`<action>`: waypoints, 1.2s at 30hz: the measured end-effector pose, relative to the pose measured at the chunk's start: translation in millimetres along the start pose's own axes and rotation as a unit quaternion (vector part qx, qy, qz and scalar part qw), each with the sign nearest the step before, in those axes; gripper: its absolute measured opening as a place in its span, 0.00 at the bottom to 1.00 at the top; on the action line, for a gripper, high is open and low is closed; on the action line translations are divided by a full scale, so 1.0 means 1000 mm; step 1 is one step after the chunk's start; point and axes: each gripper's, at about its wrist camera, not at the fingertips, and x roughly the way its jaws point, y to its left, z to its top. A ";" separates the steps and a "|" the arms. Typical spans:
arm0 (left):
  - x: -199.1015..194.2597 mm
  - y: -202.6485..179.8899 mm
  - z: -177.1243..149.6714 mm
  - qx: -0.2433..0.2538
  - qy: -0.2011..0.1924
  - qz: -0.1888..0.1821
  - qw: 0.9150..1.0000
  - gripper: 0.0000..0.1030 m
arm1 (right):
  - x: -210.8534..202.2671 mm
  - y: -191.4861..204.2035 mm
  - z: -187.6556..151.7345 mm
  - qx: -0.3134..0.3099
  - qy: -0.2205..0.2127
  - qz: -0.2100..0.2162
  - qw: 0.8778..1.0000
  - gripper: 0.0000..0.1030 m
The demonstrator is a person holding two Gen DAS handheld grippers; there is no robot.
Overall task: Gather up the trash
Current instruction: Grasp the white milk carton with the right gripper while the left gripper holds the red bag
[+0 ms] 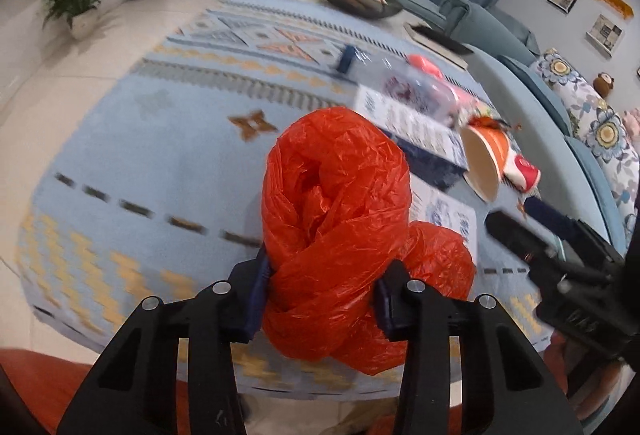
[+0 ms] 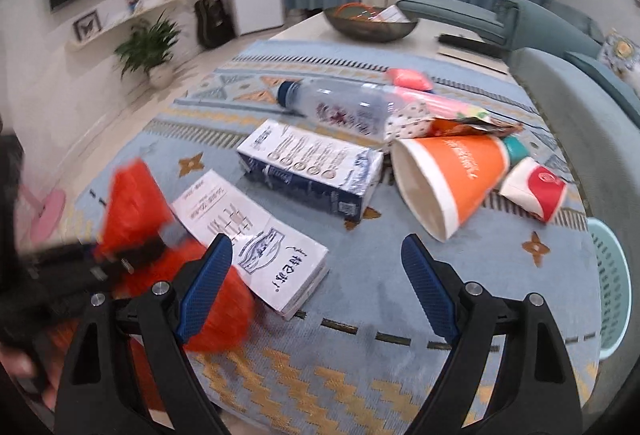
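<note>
My left gripper (image 1: 322,287) is shut on a knotted red plastic bag (image 1: 336,195), its pads squeezing the bag's lower part just above the rug. The right wrist view shows the same bag (image 2: 132,203) blurred at the left. My right gripper (image 2: 316,247) stands open over the rug with nothing between its fingers. Ahead of it lie a flattened white carton (image 2: 256,239), a blue-and-white milk carton (image 2: 312,171), an orange paper cup (image 2: 452,175) on its side, a small red-and-white cup (image 2: 536,191), a clear plastic bottle (image 2: 340,107) and a crumpled snack wrapper (image 2: 472,123).
The trash lies on a patterned blue rug (image 2: 360,315). A teal perforated basket (image 2: 612,275) stands at the right edge beside a teal sofa (image 2: 568,103). Behind the trash is a low table (image 2: 304,31) with a dark bowl (image 2: 368,21). A potted plant (image 2: 150,47) stands by the wall.
</note>
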 end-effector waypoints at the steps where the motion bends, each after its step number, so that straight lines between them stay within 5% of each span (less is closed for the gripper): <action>1: -0.004 0.004 0.004 0.000 -0.006 0.005 1.000 0.39 | 0.004 0.005 0.002 -0.015 0.005 0.007 1.000 0.80; 11: -0.052 0.046 0.041 -0.019 -0.101 0.056 0.993 0.40 | 0.049 0.047 0.002 -0.131 0.043 0.009 0.990 0.80; 23: -0.041 0.042 0.044 -0.008 -0.097 0.047 0.994 0.40 | 0.092 0.033 0.016 -0.091 0.074 0.036 0.992 0.82; 31: -0.043 0.029 0.043 -0.001 -0.106 0.050 0.993 0.40 | 0.070 0.030 0.010 -0.081 0.061 0.050 0.994 0.54; 36: -0.052 0.012 0.045 0.011 -0.122 0.043 0.992 0.40 | 0.046 0.024 0.009 -0.066 0.039 0.061 0.995 0.50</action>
